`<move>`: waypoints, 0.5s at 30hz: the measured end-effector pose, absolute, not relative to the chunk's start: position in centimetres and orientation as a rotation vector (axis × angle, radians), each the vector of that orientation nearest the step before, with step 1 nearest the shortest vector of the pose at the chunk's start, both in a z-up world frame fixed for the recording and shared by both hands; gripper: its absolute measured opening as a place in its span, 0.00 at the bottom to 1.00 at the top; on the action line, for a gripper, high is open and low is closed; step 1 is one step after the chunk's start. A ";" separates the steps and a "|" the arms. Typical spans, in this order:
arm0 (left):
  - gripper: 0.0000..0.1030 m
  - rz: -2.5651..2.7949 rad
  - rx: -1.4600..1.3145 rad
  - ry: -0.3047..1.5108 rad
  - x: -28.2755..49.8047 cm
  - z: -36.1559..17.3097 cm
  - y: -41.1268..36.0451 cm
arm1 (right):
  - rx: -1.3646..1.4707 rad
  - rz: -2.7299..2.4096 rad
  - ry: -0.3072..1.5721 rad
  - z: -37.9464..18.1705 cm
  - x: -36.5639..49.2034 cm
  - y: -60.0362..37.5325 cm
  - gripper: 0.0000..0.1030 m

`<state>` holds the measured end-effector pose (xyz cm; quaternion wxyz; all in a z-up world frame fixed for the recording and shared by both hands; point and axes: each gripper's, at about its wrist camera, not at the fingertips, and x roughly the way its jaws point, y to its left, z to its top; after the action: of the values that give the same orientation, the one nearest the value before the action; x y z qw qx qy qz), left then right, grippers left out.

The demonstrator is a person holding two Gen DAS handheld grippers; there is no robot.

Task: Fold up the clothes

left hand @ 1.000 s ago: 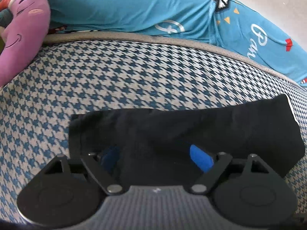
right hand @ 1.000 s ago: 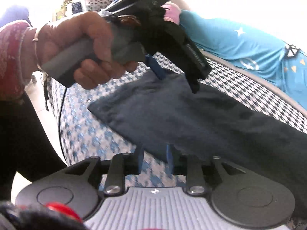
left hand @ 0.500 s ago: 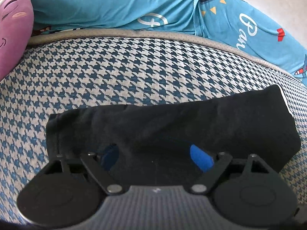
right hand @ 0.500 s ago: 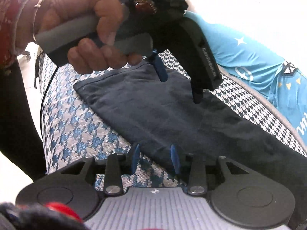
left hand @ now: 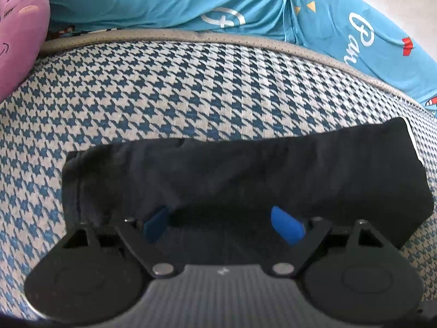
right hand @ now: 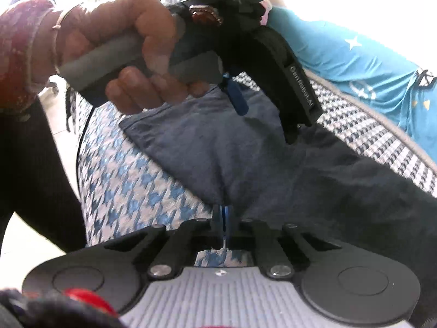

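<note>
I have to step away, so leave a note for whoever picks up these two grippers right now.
Right gripper: shut on the near edge of the dark garment.
Left gripper: open, fingers spread over the garment's other end.
Garment lies as a long folded strip on the houndstooth cushion; blue printed cloth sits behind.
Done: lengthwise fold.
Left: probably bring the ends together, then smooth.

Home: houndstooth sofa (left hand: 191, 87), plush cushion (left hand: 19, 35)
</note>
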<state>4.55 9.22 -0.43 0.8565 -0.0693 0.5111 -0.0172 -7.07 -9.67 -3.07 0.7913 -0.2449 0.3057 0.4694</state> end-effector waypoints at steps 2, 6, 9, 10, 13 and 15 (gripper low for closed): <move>0.85 -0.029 -0.114 1.077 4.5 -0.8 8.6 | -0.516 1.004 0.656 -3.2 -7.3 -9.8 0.05; 0.88 0.000 -0.048 1.069 4.3 -1.4 7.6 | -0.438 1.031 0.720 -2.6 -7.0 -10.5 0.06; 0.89 0.013 -0.023 1.060 4.1 -1.5 7.0 | -0.371 1.001 0.741 -2.1 -6.7 -11.4 0.11; 0.89 0.009 -0.024 1.054 4.1 -1.4 6.8 | -0.346 0.983 0.746 -2.0 -6.5 -11.8 0.11; 0.89 -0.025 -0.065 1.042 4.0 -1.1 6.3 | -0.262 0.917 0.752 -1.4 -5.6 -13.4 0.14; 0.89 -0.039 -0.079 1.023 3.9 -0.8 5.7 | -0.211 0.856 0.750 -1.0 -4.8 -14.5 0.18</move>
<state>3.86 5.73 -0.84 0.8710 -0.0376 0.4894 -0.0189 -4.84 -14.52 -1.03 0.8371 -0.0996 0.3544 0.4046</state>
